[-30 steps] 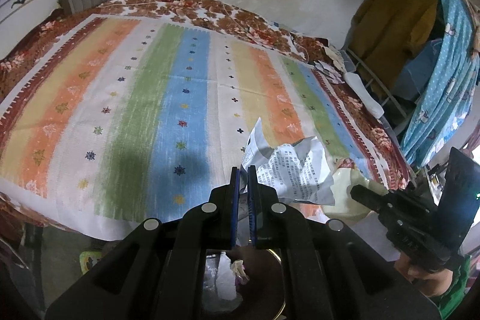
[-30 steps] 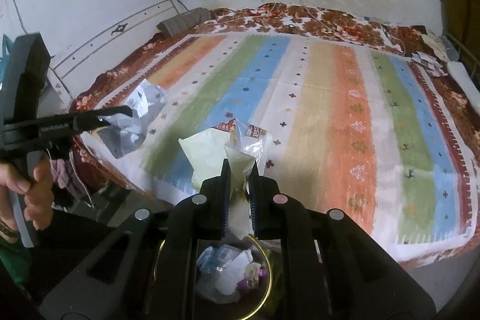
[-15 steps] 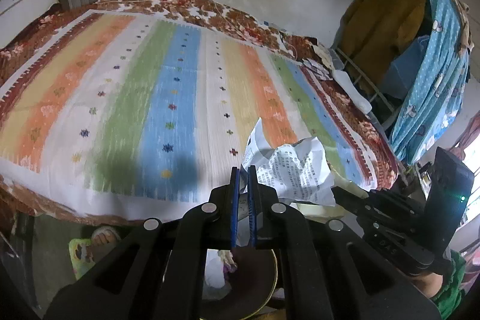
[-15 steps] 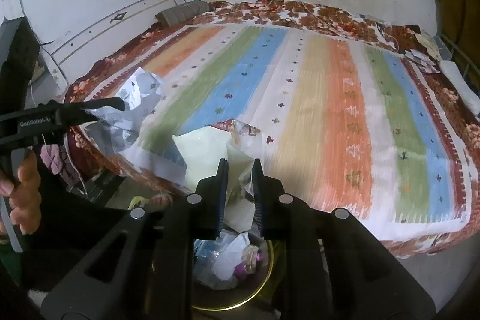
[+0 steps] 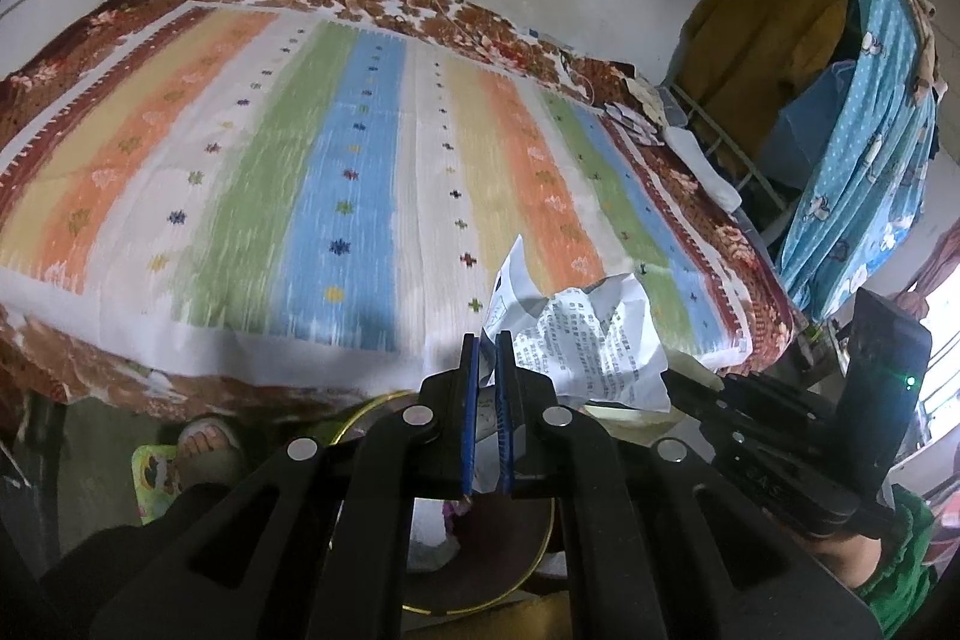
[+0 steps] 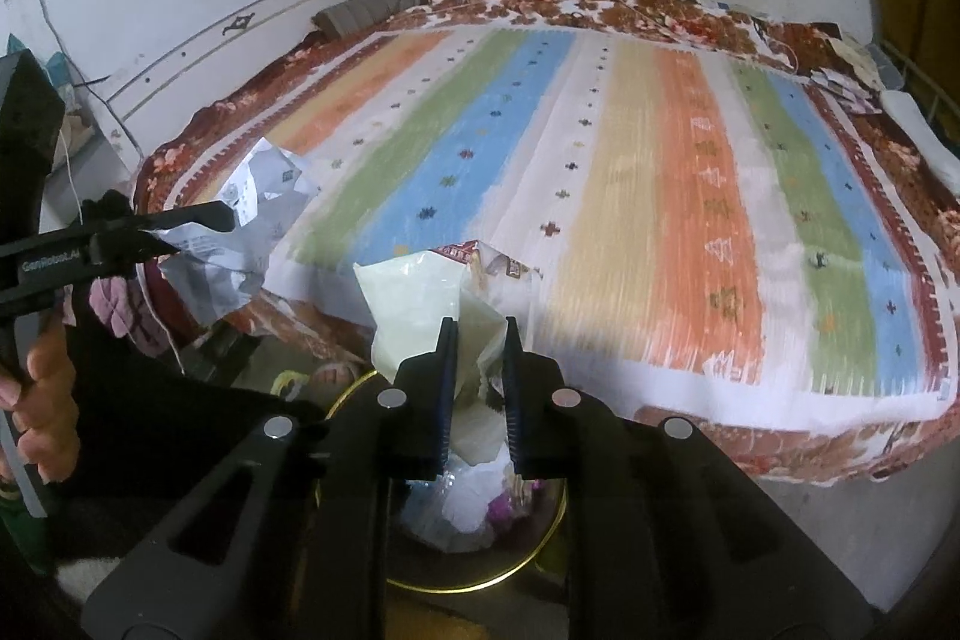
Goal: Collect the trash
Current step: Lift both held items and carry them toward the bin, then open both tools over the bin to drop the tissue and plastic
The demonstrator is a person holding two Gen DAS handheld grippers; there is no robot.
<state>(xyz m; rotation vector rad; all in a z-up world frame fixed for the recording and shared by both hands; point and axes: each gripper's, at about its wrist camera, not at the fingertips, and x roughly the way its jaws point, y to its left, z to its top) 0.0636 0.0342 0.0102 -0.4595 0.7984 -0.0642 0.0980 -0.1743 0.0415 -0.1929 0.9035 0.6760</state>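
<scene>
My left gripper (image 5: 487,340) is shut on a crumpled sheet of printed paper (image 5: 588,334), held past the bed's near edge above a round gold-rimmed bin (image 5: 480,604). In the right wrist view that paper (image 6: 240,256) hangs from the left gripper (image 6: 222,220) at the left. My right gripper (image 6: 478,334) holds a pale plastic wrapper (image 6: 414,298) with a red printed top directly over the bin (image 6: 480,586). Its jaws are closing, a little apart, with the wrapper between them. The bin holds several wrappers and scraps of paper.
A bed with a striped cover (image 5: 360,160) fills the background against a white wall. Clothes hang on a rack (image 5: 870,130) at the right. A person's sandalled foot (image 5: 207,445) stands by the bin, and a hand (image 6: 42,400) grips the left tool.
Both grippers drew back off the bed edge and sank toward the bin, which shows larger below them. The right jaws stand wider apart than a second ago.
</scene>
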